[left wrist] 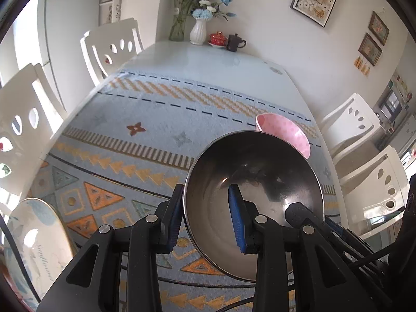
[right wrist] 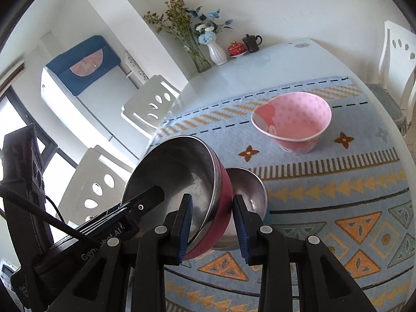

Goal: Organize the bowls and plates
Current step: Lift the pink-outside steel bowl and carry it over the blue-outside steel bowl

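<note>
A steel bowl with a red outside point(left wrist: 254, 200) is tilted above the patterned mat. My left gripper point(left wrist: 205, 218) has its jaws on either side of the bowl's near rim, one pad outside and one inside. My right gripper point(right wrist: 213, 226) straddles the same bowl's point(right wrist: 182, 182) other rim with its jaws spread wider than the wall. A smaller steel bowl point(right wrist: 249, 195) sits on the mat just behind it. A pink dotted bowl point(right wrist: 293, 119) stands further back on the mat, and also shows in the left wrist view point(left wrist: 286, 132). A white patterned plate point(left wrist: 33, 247) lies at the near left.
The table point(left wrist: 208, 59) carries a patterned blue and orange mat point(left wrist: 130, 156). At its far end stand a white vase point(left wrist: 198, 31), a glass vase of flowers point(left wrist: 179, 26), a red lidded cup point(left wrist: 216, 38) and a dark cup point(left wrist: 234, 42). White chairs point(left wrist: 23, 124) line both sides.
</note>
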